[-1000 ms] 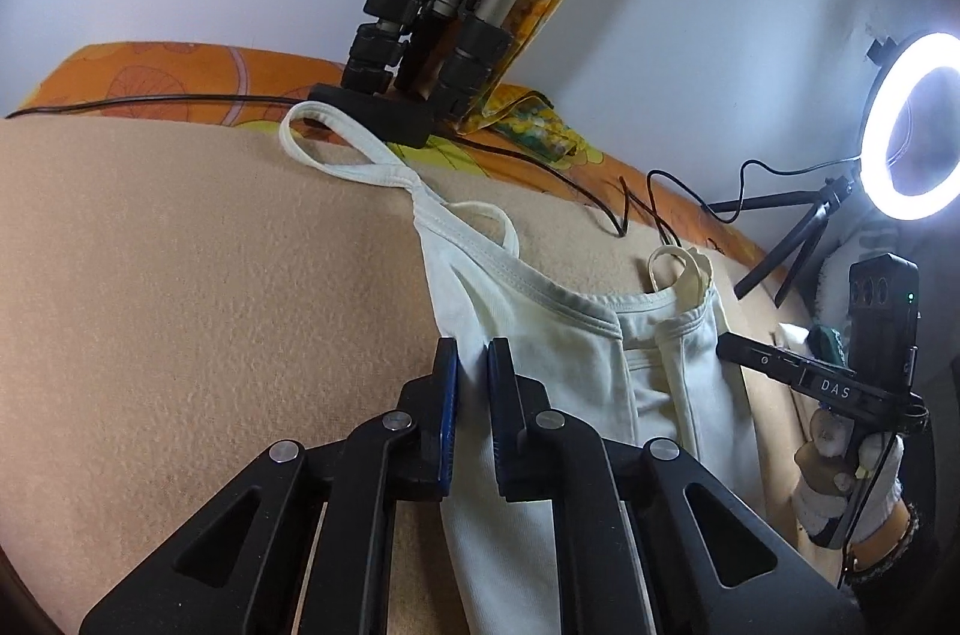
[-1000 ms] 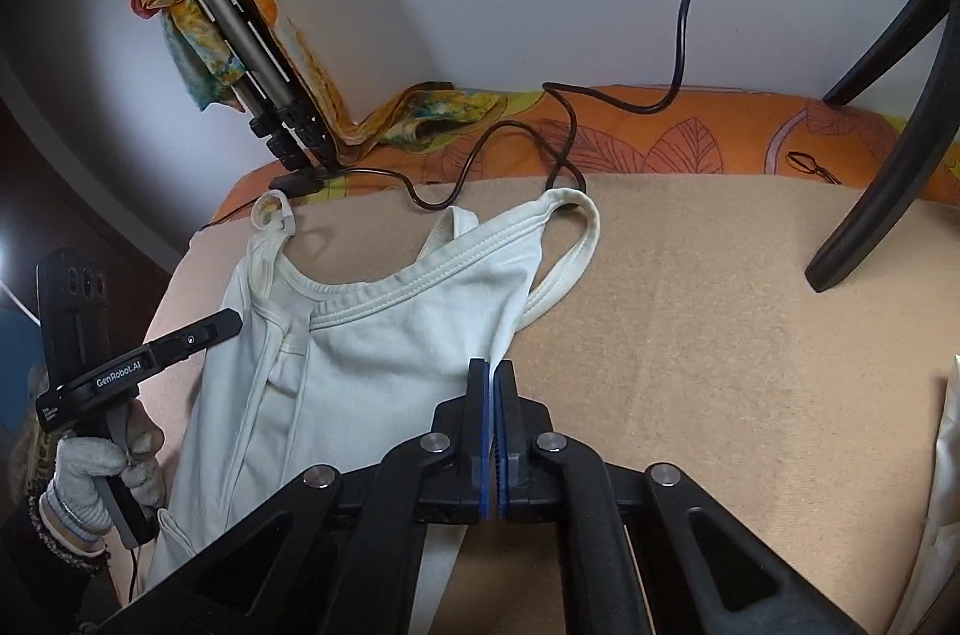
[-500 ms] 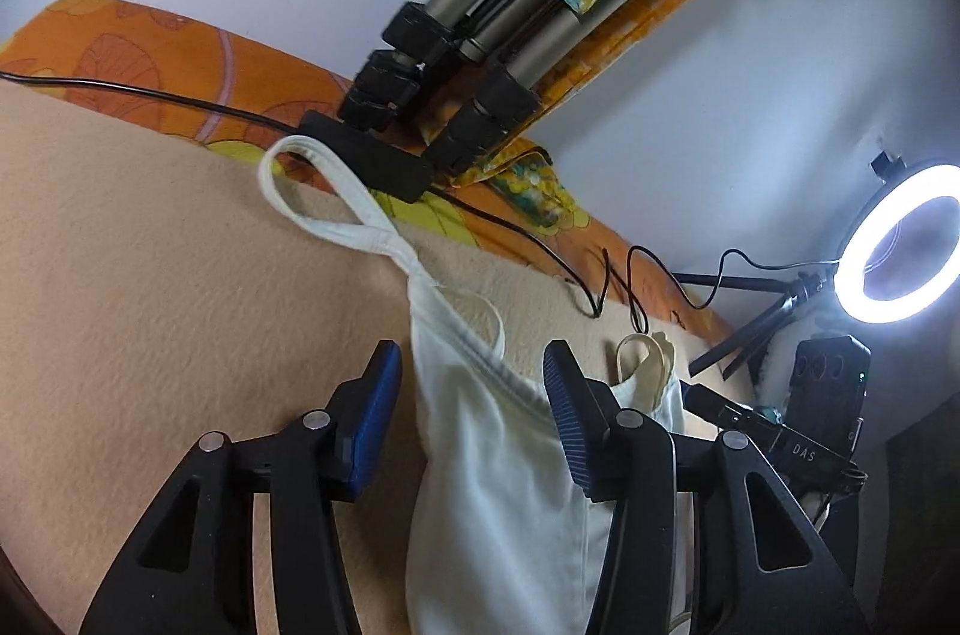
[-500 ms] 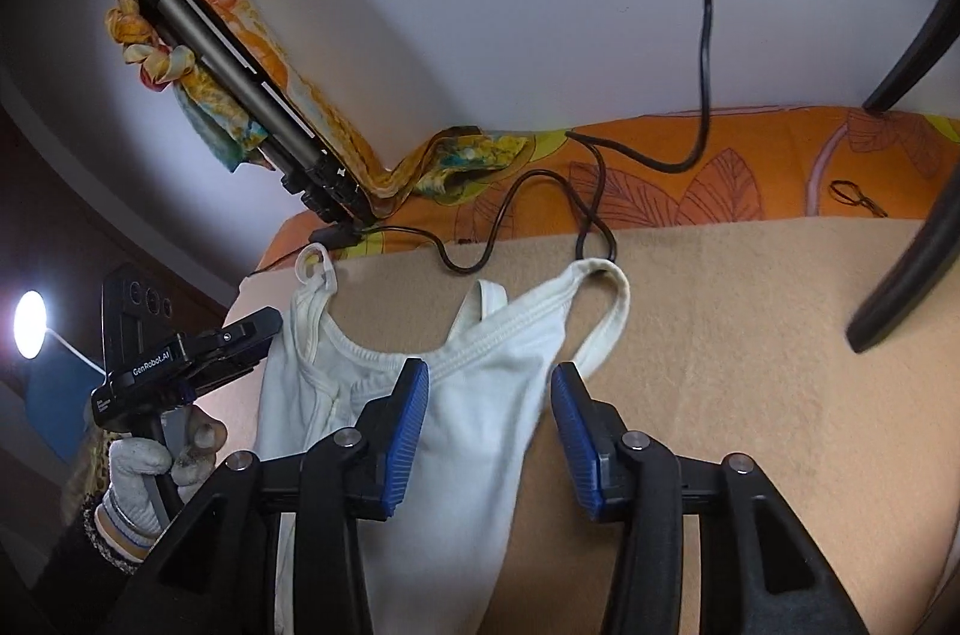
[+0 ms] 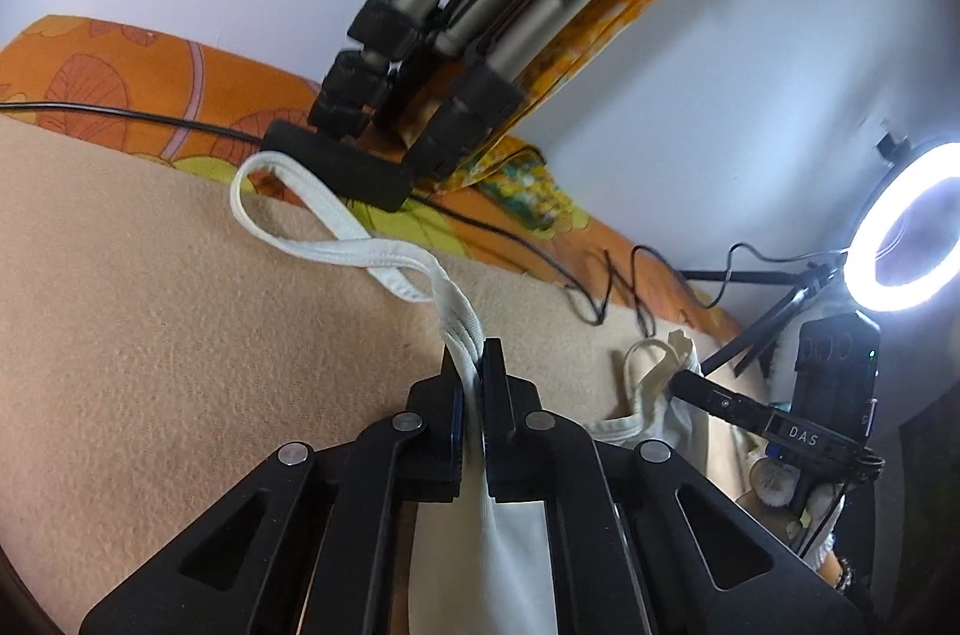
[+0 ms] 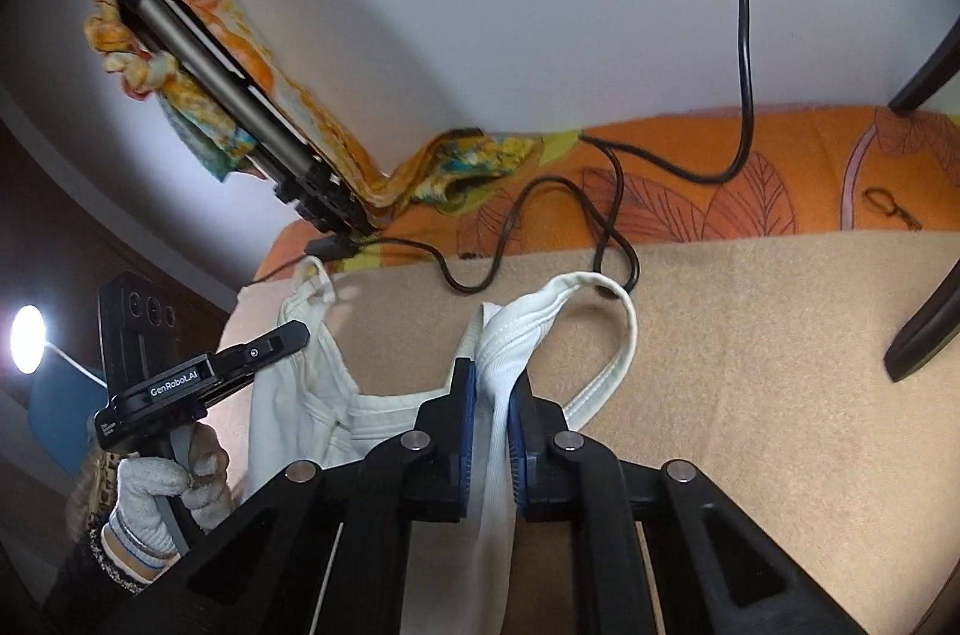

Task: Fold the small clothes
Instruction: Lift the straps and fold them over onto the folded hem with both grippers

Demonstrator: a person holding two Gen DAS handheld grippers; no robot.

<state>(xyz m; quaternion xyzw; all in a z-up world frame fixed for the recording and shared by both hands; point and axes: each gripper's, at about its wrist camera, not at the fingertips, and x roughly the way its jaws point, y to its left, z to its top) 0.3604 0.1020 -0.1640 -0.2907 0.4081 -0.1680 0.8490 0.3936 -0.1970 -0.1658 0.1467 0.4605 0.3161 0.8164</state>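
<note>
A white tank top (image 5: pixel 498 545) lies on a beige blanket (image 5: pixel 150 335). My left gripper (image 5: pixel 473 365) is shut on the bunched fabric at the base of one shoulder strap (image 5: pixel 336 245), which loops away toward the tripod. In the right wrist view my right gripper (image 6: pixel 492 383) has the other shoulder of the tank top (image 6: pixel 312 395) between its blue pads. Its jaws are closing and the pads press on the cloth, with the strap (image 6: pixel 624 335) looping out to the right. Each view also shows the other gripper: the right gripper (image 5: pixel 684 383) and the left gripper (image 6: pixel 288 335), held by a gloved hand (image 6: pixel 150 491).
A folded tripod (image 5: pixel 432 53) wrapped in colourful cloth leans on the wall at the blanket's far edge. Black cables (image 6: pixel 612 191) trail over the orange patterned sheet (image 6: pixel 750 191). A lit ring light (image 5: pixel 906 227) stands on the right, and dark chair legs (image 6: pixel 924 323) stand at the right wrist view's right.
Both grippers were shut a second ago, opened wide around the tank top's shoulders, and have now closed on the fabric near the straps. Both moved slightly forward.
</note>
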